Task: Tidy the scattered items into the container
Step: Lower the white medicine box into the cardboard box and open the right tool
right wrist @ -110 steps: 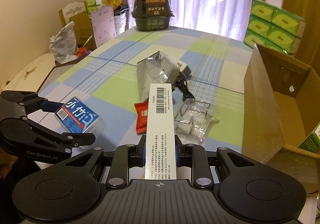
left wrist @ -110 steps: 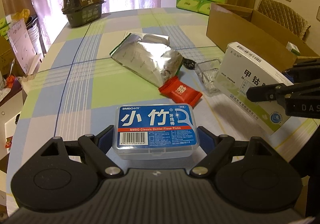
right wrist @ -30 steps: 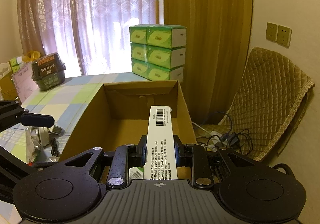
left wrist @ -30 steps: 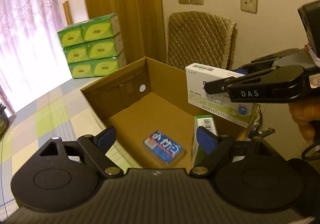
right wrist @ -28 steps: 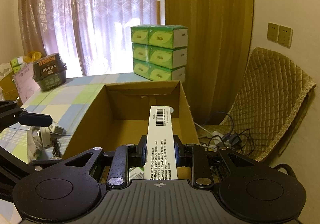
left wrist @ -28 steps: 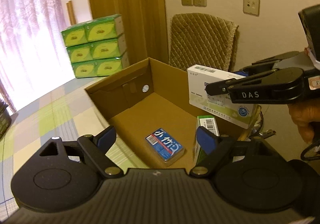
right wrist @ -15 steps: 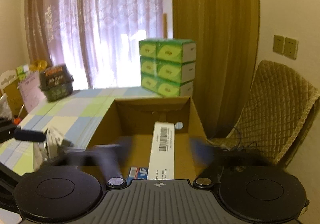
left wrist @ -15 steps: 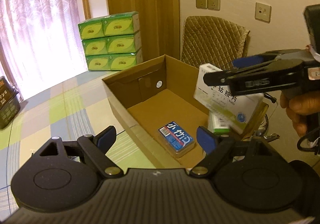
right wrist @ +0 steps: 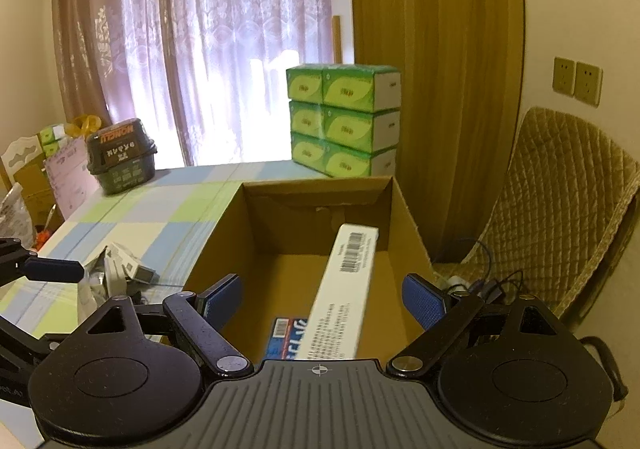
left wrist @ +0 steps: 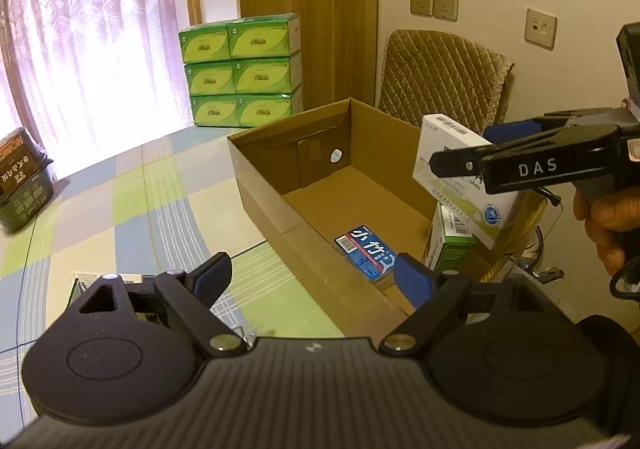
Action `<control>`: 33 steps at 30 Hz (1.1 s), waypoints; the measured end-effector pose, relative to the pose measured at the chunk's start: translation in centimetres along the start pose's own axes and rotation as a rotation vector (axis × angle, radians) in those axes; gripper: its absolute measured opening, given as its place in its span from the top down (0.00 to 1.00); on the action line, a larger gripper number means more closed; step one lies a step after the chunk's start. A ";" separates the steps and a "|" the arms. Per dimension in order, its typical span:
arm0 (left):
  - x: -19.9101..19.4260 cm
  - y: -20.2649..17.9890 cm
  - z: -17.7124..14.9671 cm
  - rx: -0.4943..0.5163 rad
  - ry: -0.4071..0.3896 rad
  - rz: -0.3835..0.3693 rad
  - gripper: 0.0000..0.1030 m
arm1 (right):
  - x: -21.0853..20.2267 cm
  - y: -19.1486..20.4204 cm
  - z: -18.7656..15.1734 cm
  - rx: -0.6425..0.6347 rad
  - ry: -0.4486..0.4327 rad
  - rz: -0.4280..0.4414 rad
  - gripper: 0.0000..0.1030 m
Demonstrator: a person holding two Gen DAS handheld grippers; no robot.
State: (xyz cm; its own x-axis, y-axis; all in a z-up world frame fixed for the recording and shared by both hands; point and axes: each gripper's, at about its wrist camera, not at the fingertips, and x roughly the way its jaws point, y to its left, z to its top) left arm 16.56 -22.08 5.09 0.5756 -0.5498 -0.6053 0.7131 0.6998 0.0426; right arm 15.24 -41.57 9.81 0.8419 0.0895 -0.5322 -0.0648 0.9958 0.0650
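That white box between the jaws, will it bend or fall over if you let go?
The long flat white cardboard box looks stiff: its edges stay straight. It probably tips easily, since it stands tilted on a thin edge above the brown cardboard carton. The right gripper has its jaws wide open, so it likely drops onto the blue floss-pick case.

Floss case (left wrist: 367, 253) inside cardboard box (left wrist: 264, 177)

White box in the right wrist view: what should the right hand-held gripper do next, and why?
Probably draw the right hand-held gripper back toward the table: its jaws stand open, the white box tips loose into the cardboard box, and the foil bag waits outside.
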 end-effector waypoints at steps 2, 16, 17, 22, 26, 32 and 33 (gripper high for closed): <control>-0.1 0.2 -0.1 -0.004 0.000 0.002 0.17 | 0.3 0.1 -0.1 -0.003 0.015 -0.001 0.11; 0.1 1.1 -1.2 -0.029 0.020 0.003 0.15 | 1.2 -0.5 -2.3 0.028 0.139 0.015 0.12; 0.1 1.1 -1.3 -0.031 0.020 0.003 0.15 | 1.3 -0.4 -2.2 0.033 0.148 0.022 0.24; 0.1 1.4 -1.4 -0.038 0.020 0.005 0.15 | 1.8 0.0 -1.8 0.072 0.180 0.029 0.32; -0.2 1.6 -1.5 -0.047 0.014 0.009 0.15 | 1.1 0.3 -1.6 0.109 0.194 0.021 0.32; -0.1 1.8 -1.5 -0.059 0.009 -0.002 0.15 | 0.8 1.0 -1.7 0.136 0.205 0.052 0.32; -0.1 1.8 -1.6 -0.061 0.010 -0.005 0.15 | 1.1 1.1 -1.7 0.134 0.201 0.059 0.32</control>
State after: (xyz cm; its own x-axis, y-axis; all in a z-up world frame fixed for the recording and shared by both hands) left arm 17.19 -20.07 3.98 0.5681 -0.5490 -0.6131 0.6901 0.7237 -0.0085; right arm 15.22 -40.35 7.87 0.7143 0.1626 -0.6807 -0.0272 0.9784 0.2051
